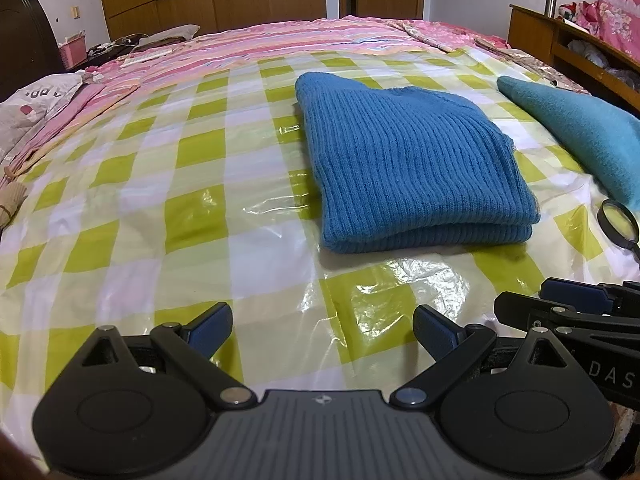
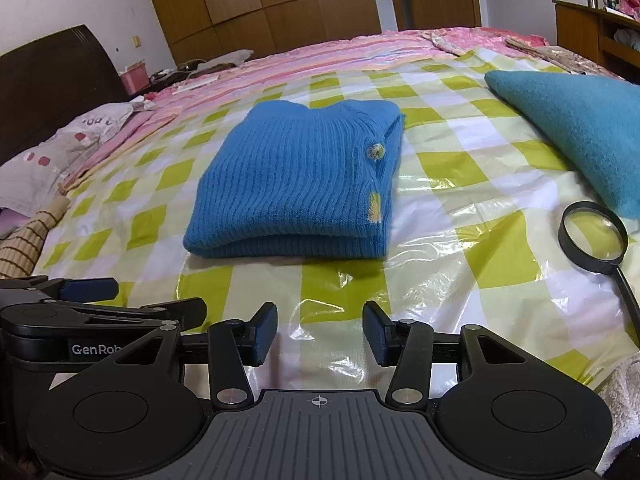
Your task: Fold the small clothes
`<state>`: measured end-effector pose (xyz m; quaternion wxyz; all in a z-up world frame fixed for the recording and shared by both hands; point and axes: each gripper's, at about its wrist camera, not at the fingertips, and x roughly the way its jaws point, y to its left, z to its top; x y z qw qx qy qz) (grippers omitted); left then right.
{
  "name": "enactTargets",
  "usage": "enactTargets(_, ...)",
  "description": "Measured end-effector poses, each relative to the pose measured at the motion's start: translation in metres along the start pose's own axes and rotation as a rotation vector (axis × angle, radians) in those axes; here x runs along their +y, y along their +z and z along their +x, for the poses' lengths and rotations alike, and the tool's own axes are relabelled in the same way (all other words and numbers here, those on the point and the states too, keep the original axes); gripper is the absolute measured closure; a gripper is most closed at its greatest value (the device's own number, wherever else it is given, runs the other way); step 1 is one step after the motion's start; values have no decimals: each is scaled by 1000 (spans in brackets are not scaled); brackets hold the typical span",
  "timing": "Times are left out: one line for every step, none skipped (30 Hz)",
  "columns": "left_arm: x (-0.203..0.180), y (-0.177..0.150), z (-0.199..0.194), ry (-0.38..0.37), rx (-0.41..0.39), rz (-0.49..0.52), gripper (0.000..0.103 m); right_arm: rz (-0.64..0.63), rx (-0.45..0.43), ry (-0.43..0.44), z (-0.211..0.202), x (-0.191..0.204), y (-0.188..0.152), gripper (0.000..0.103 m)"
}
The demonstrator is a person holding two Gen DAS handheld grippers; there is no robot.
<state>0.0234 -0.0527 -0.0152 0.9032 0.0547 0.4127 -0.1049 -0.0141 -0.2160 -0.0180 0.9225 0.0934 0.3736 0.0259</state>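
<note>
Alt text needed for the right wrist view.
A folded blue sweater lies on a checked plastic sheet over a bed. The open, empty right gripper sits before it, with a magnifying glass at right.

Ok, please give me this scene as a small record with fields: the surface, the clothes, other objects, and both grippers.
surface: green and white checked plastic sheet spread on a bed
main garment: blue ribbed knitted sweater, folded into a rectangle, lying flat
second garment: teal fuzzy cloth, to the right of the sweater, apart from it
other object: black round magnifying glass, lying on the sheet near the teal cloth
left gripper: open, holds nothing, short of the sweater
right gripper: open, holds nothing, short of the sweater
</note>
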Motion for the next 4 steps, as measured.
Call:
enactTargets(0,0,0,2,-1,1,1,0,1,0,1,0,0,56)
enactTargets(0,0,0,4,-1,2,1,0,2,-1,1,0,-1,56)
enactTargets(-1,0,0,7,-1,3,1,-1,3,-2,1,0,-1,55)
enactTargets(-1,0,0,8,-1,4,1,-1,4,-2,1,0,-1,55)
